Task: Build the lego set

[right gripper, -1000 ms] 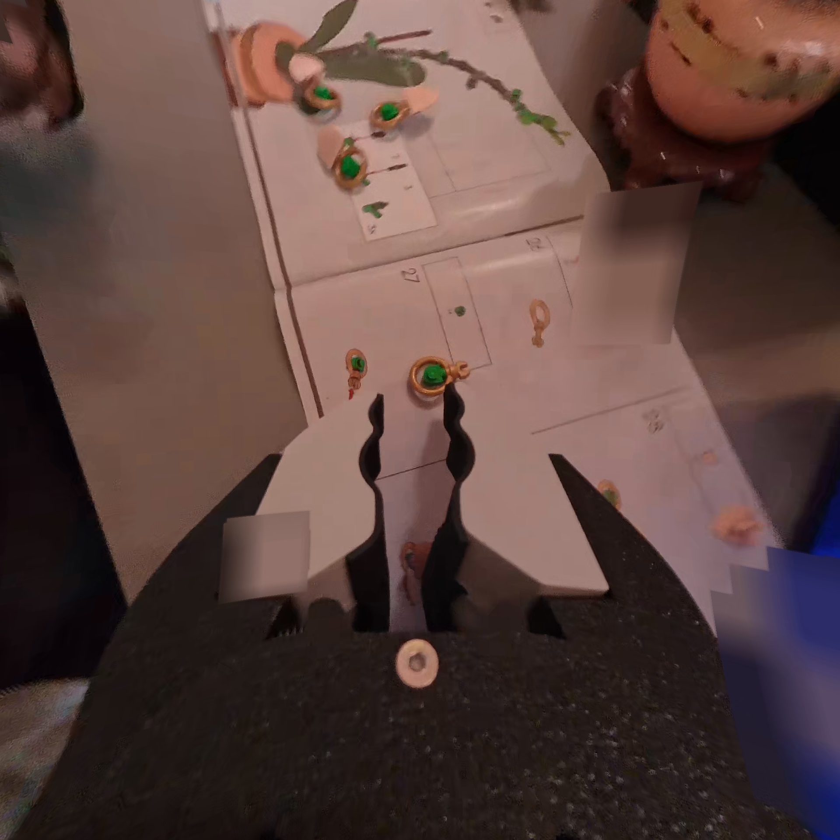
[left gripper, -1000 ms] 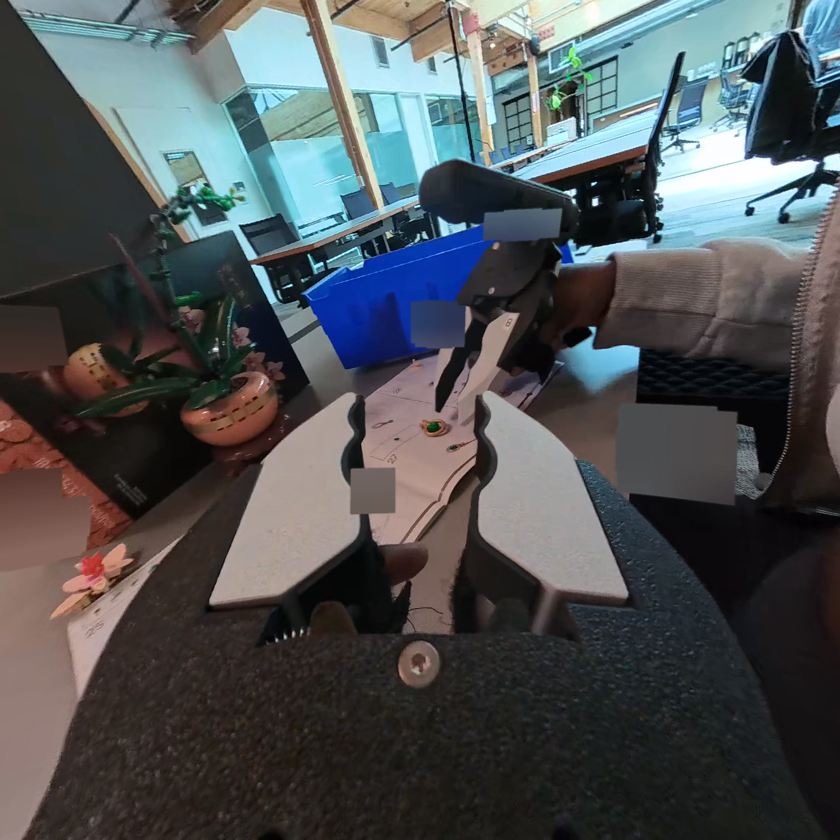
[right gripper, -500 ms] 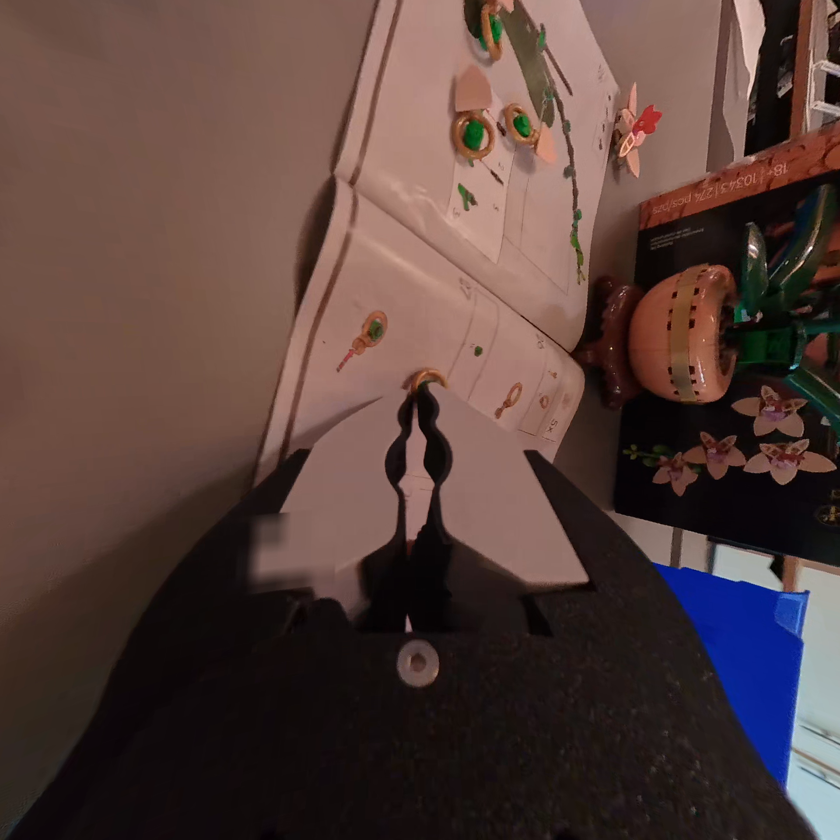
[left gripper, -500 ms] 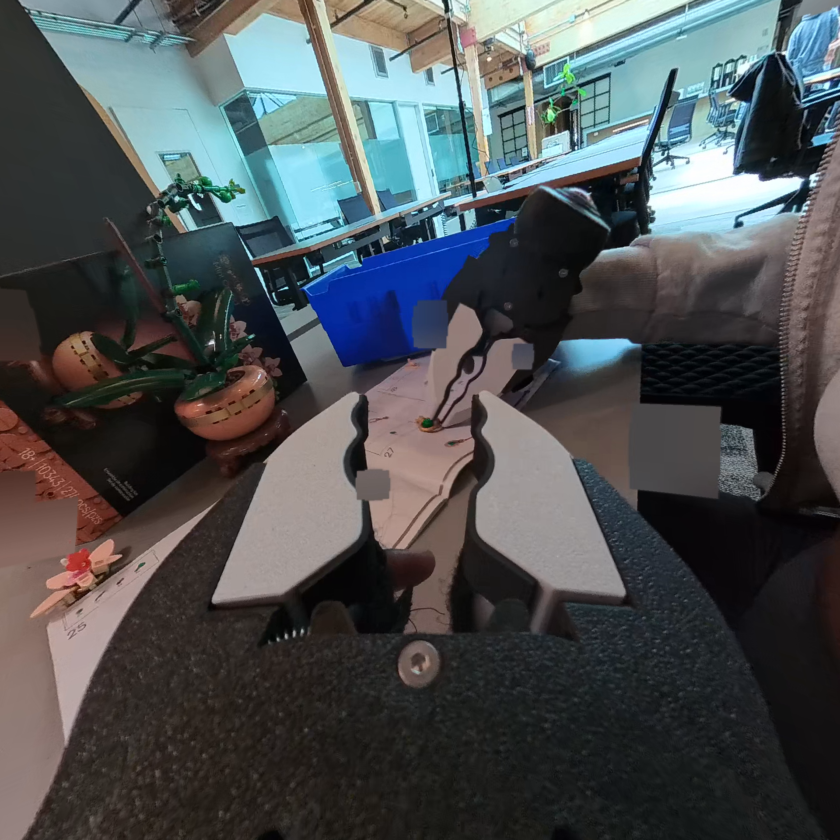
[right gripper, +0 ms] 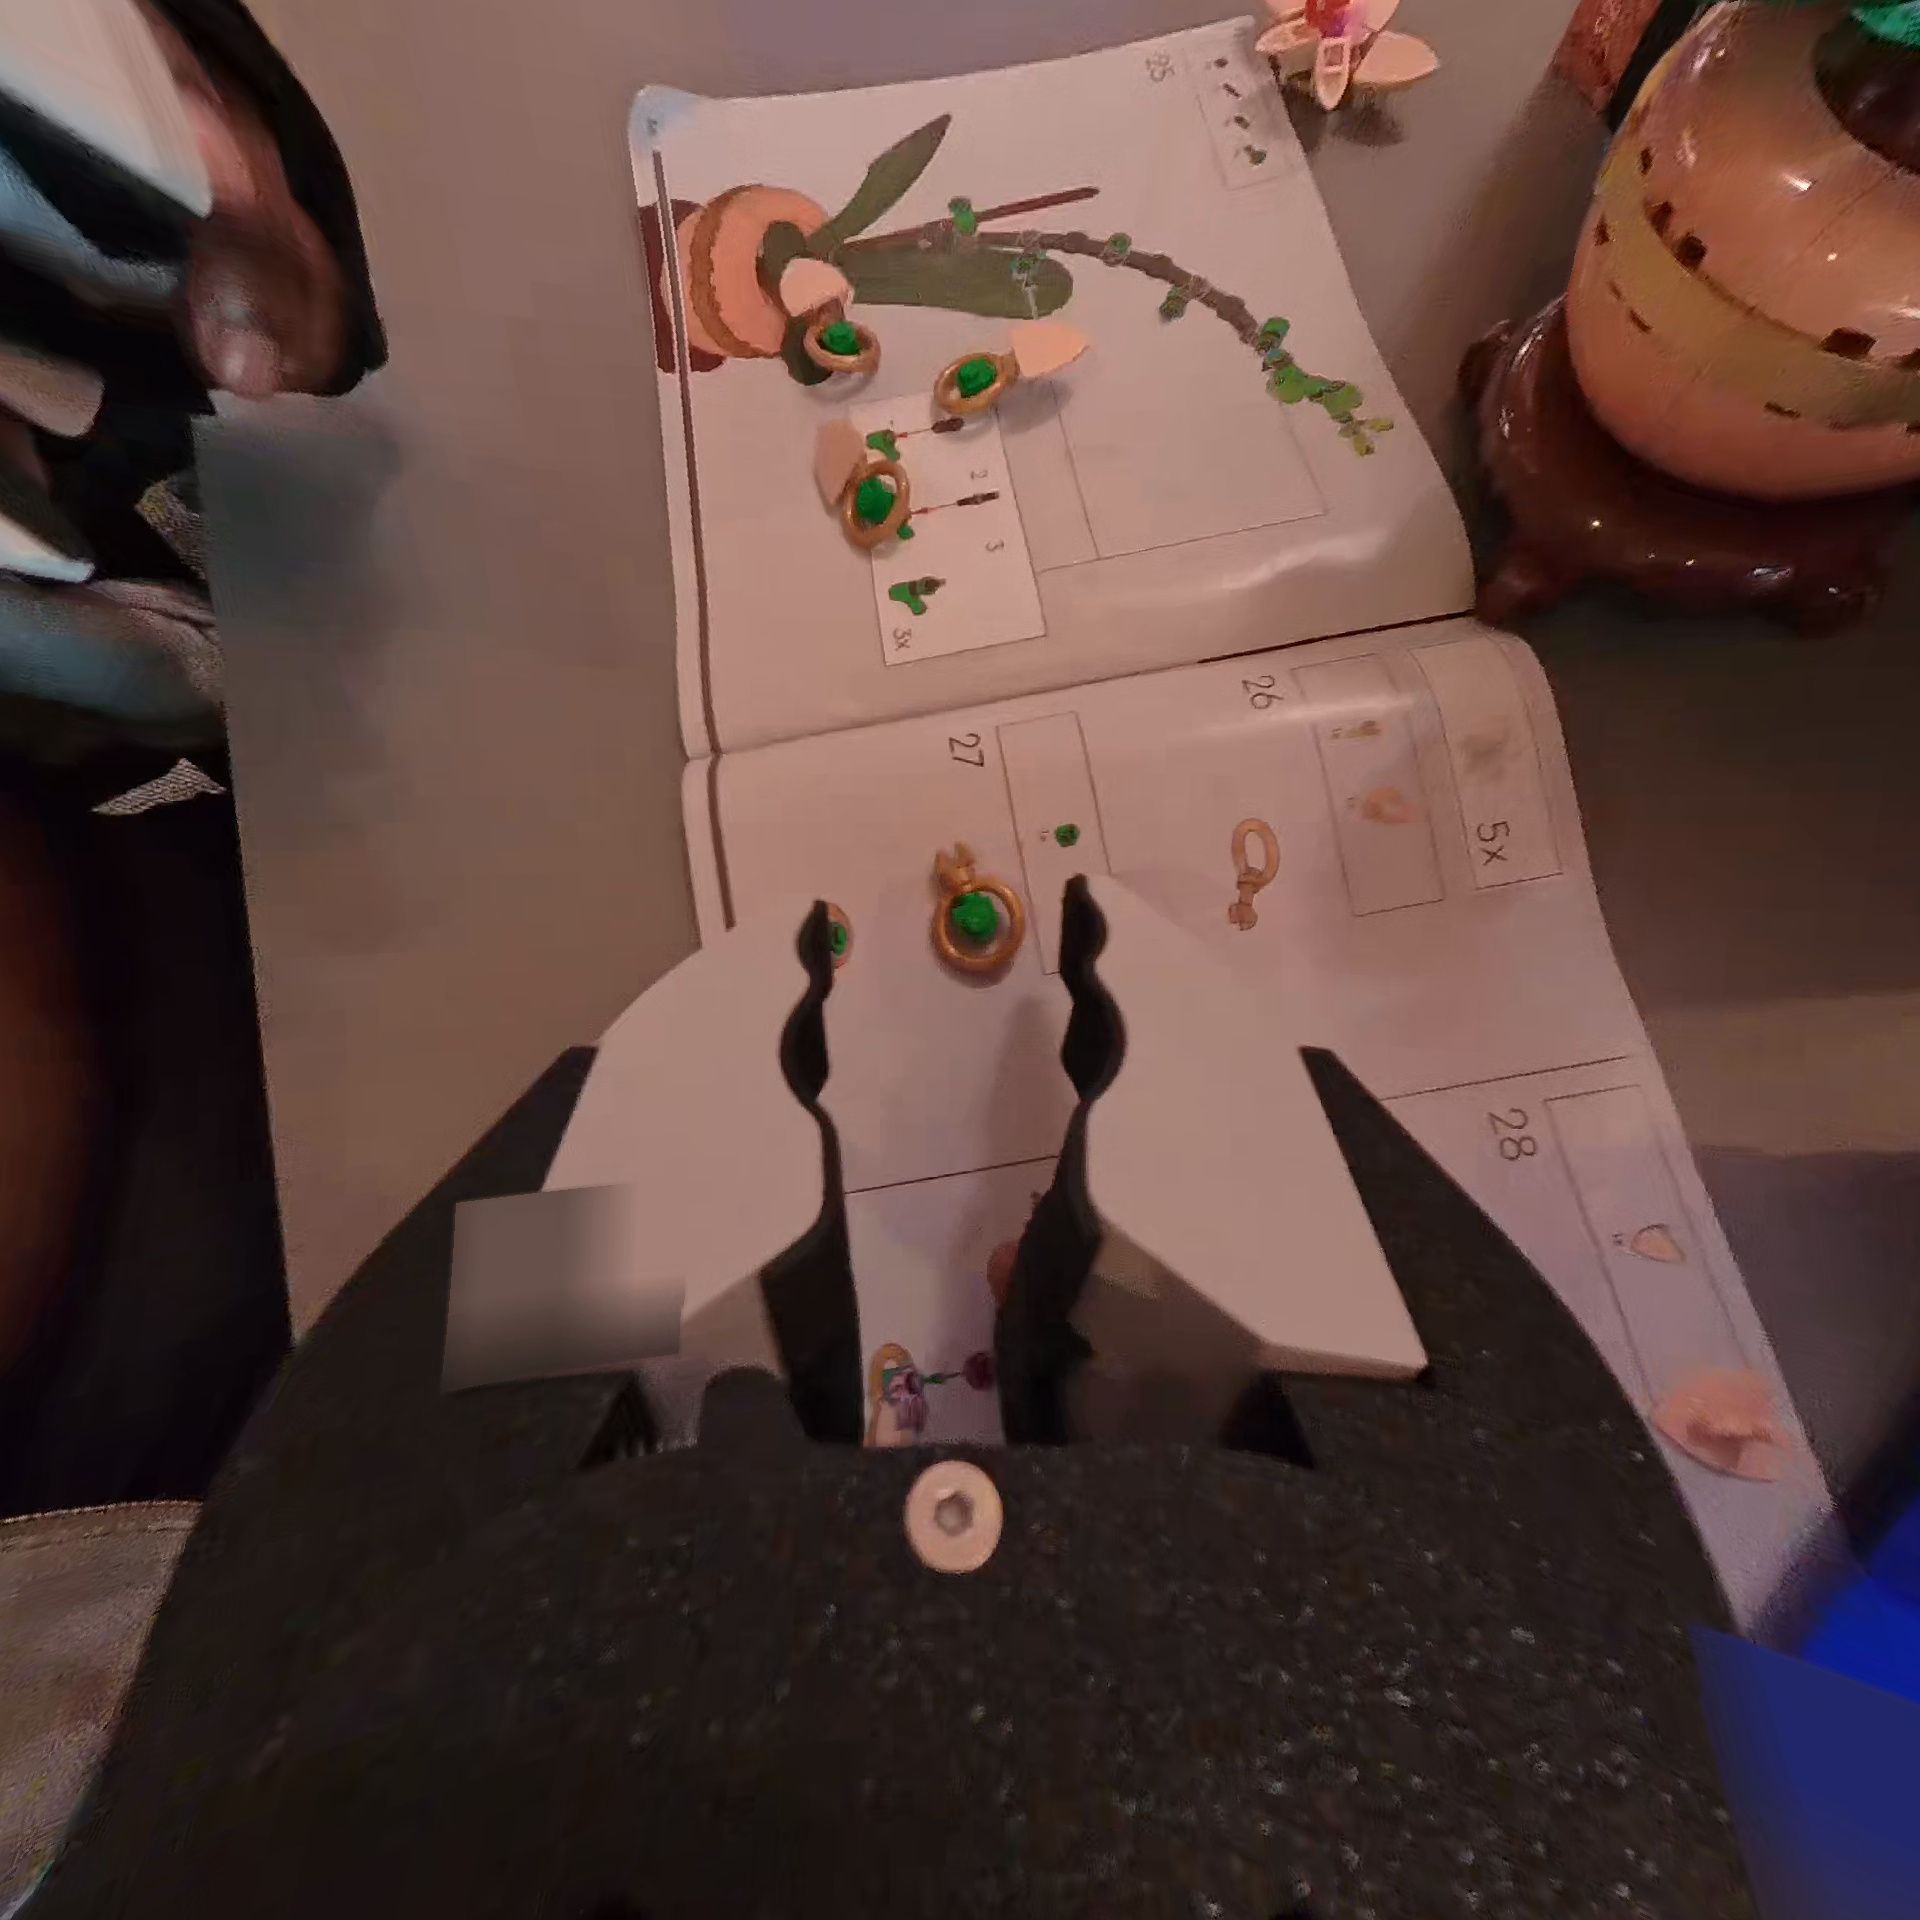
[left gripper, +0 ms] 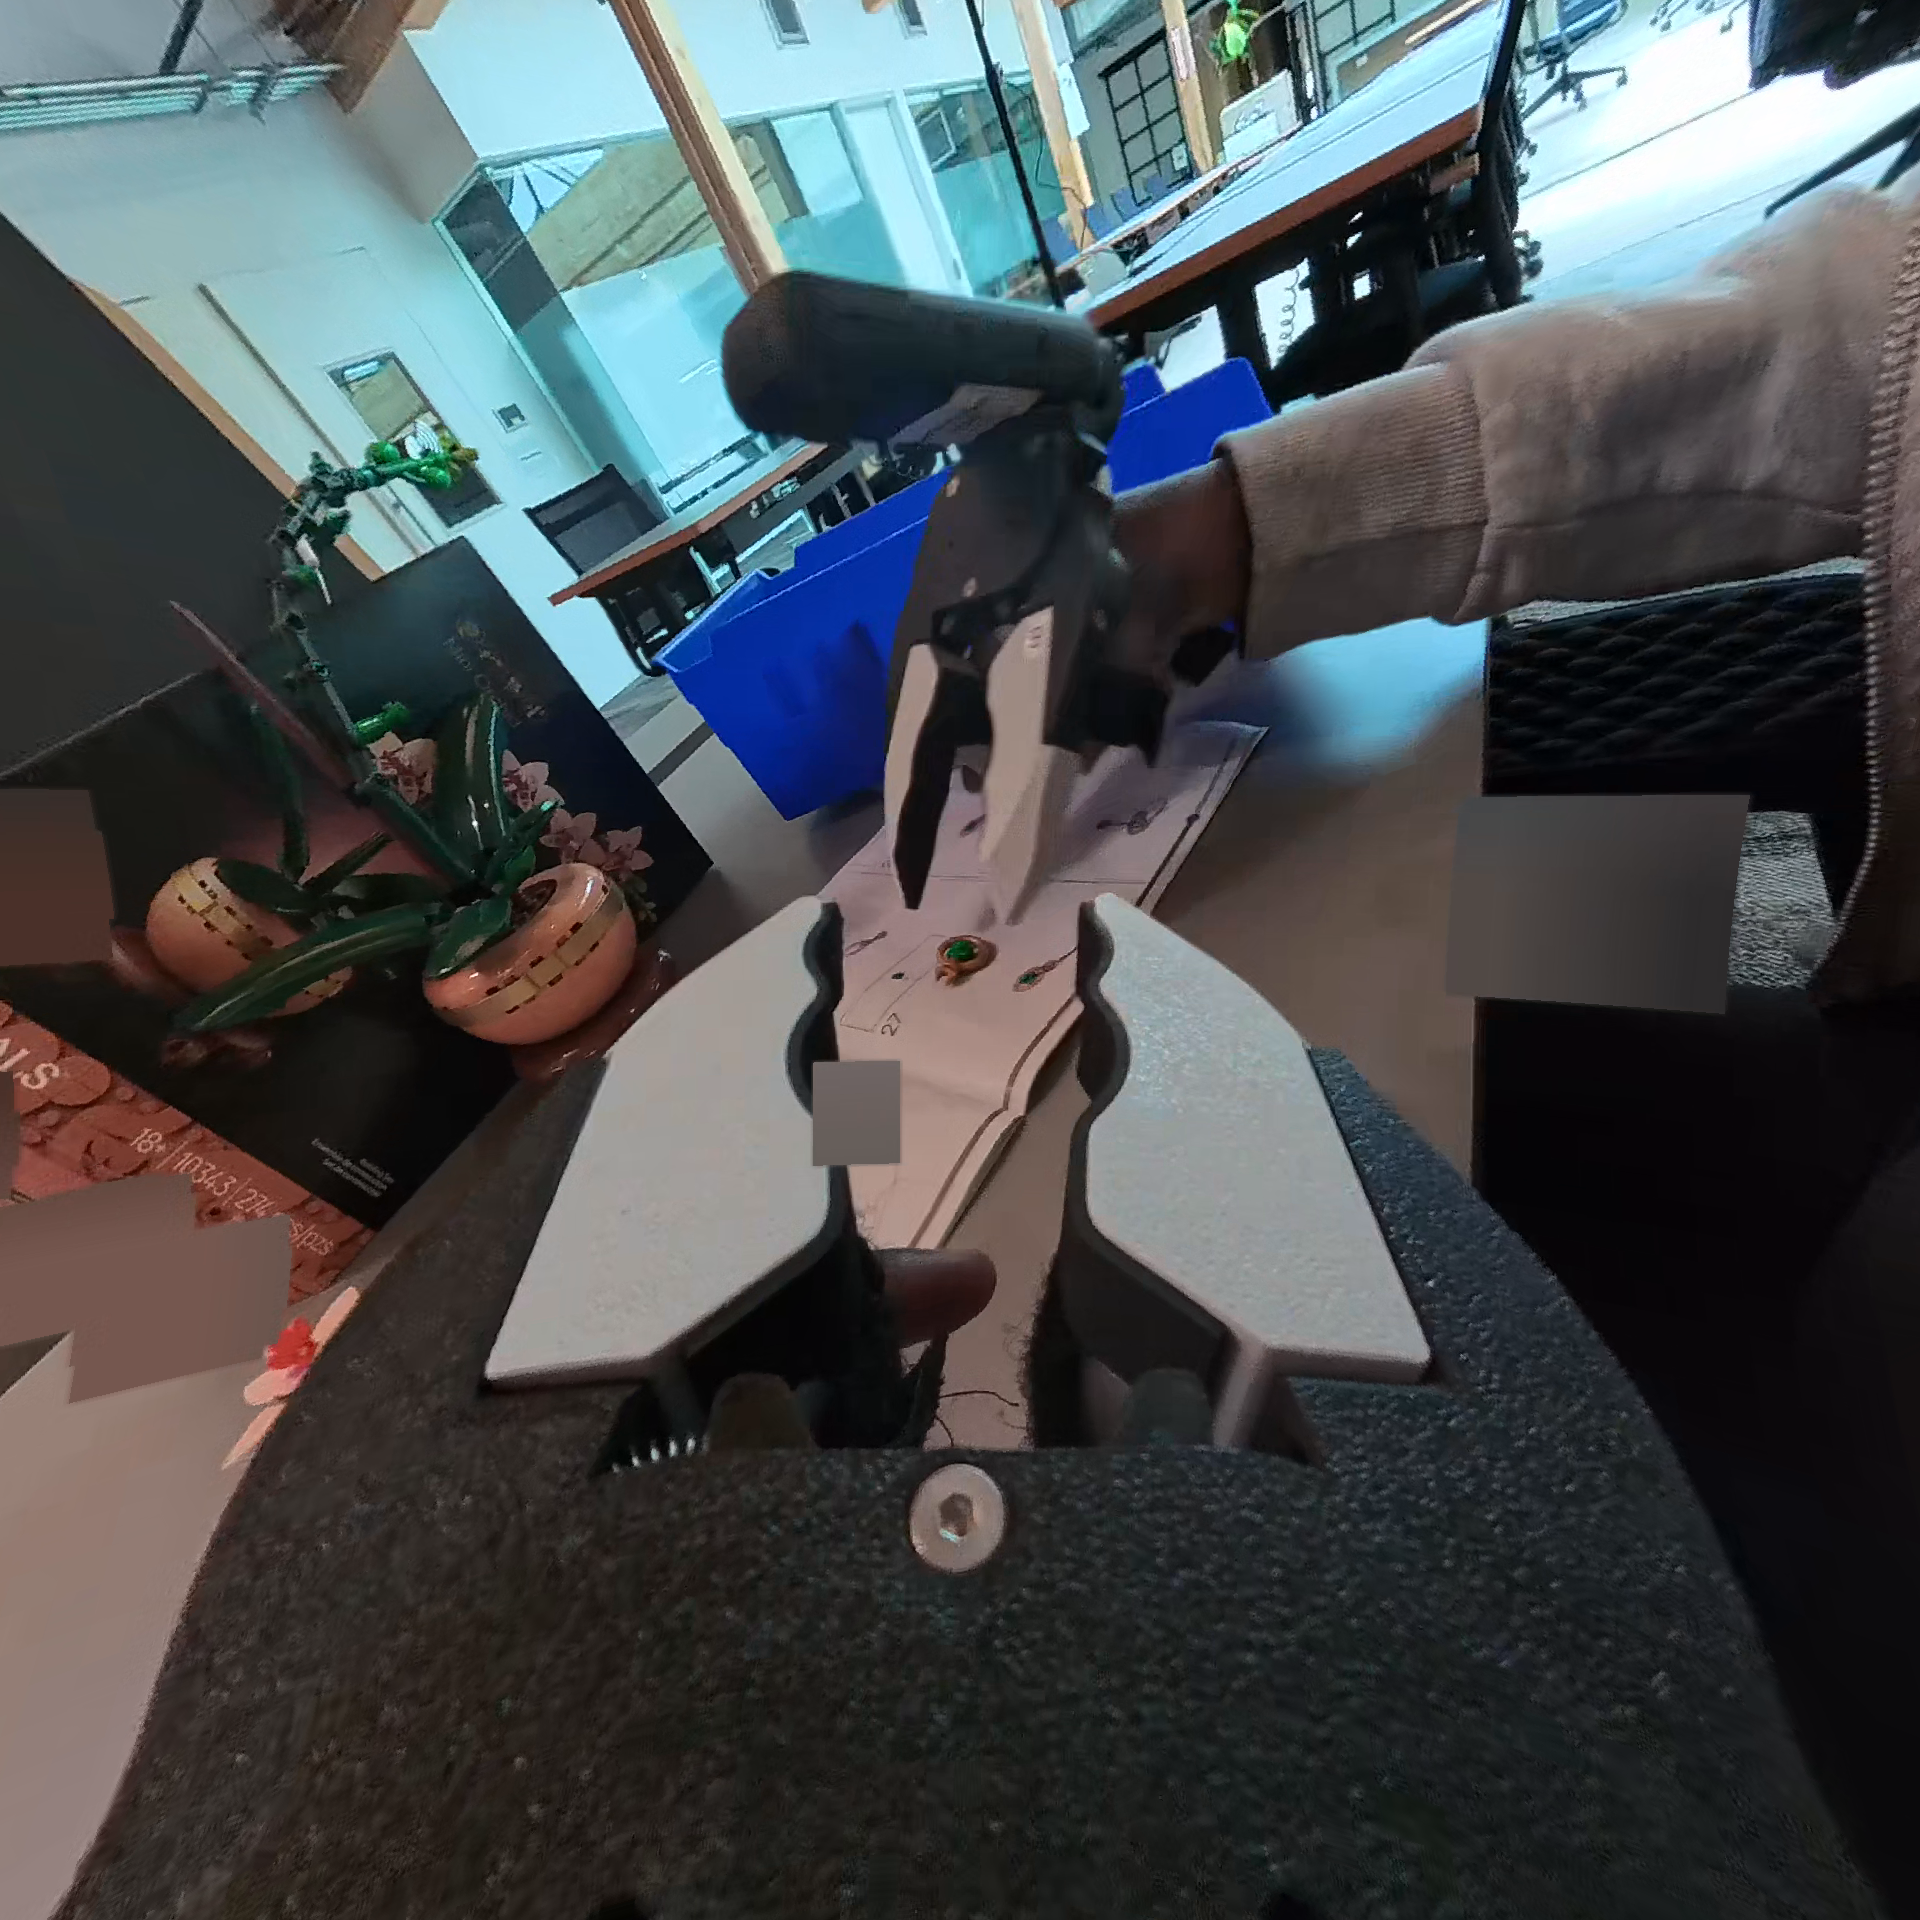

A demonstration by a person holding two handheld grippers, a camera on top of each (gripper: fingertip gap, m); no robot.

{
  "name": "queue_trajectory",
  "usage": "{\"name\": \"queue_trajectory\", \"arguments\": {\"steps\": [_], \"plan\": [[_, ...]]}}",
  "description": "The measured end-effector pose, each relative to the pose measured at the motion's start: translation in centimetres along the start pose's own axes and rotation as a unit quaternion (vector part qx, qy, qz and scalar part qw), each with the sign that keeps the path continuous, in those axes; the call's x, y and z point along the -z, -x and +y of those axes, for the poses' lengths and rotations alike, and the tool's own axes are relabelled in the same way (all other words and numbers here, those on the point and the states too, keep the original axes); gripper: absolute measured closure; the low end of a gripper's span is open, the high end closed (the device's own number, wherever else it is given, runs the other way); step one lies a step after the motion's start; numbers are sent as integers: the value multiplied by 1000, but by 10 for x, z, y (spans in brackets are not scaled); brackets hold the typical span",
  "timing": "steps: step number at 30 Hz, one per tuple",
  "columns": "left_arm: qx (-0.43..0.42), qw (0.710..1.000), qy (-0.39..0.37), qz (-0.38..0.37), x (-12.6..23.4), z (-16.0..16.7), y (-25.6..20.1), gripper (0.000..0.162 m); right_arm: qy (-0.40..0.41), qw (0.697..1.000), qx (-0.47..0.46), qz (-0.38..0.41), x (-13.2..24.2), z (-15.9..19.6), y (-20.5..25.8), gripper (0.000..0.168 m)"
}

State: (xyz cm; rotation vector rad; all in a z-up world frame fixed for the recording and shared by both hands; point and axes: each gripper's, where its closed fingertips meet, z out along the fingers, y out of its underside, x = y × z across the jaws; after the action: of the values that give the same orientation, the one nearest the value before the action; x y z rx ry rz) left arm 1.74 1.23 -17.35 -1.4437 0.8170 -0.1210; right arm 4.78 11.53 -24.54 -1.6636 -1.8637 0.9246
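The right claw (right gripper: pixel 940 914) hangs above the open booklet (right gripper: pixel 1195 582) on the worktop (right gripper: pixel 468 623), its jaws spread apart and empty. Just ahead of its tips, between them, a gold ring with a green stud (right gripper: pixel 975 923) lies on the page. The left claw (left gripper: pixel 954 925) is also open and empty, low over the booklet's near end, with the ring beyond its tips.

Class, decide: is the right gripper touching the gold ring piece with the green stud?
Apart. Left wrist view: right gripper, open, hangs above the gold ring piece, page showing between.
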Motion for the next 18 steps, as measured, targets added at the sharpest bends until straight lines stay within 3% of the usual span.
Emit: {"name": "queue_trajectory", "arguments": {"steps": [5, 7, 11, 14, 18], "plan": [[7, 1000, -2, 6, 0, 1, -3, 119, 58, 998, 30, 19, -12, 15, -12, 131], [22, 1000, -3, 7, 1, 2, -4, 119, 50, 999, 8, -7, -15, 14, -9, 149], [70, 997, 6, -18, 3, 8, 7, 117, 37, 999, -20, -28, -14, 11, -4, 150], [157, 985, -15, -74, 6, 6, 28, 114, -77, 992, -78, -65, -5, -24, 14, 150], [350, 929, -96, -67, 8, -4, 43, 135, -260, 962, -38, -77, 16, -86, 59, 150]]}}
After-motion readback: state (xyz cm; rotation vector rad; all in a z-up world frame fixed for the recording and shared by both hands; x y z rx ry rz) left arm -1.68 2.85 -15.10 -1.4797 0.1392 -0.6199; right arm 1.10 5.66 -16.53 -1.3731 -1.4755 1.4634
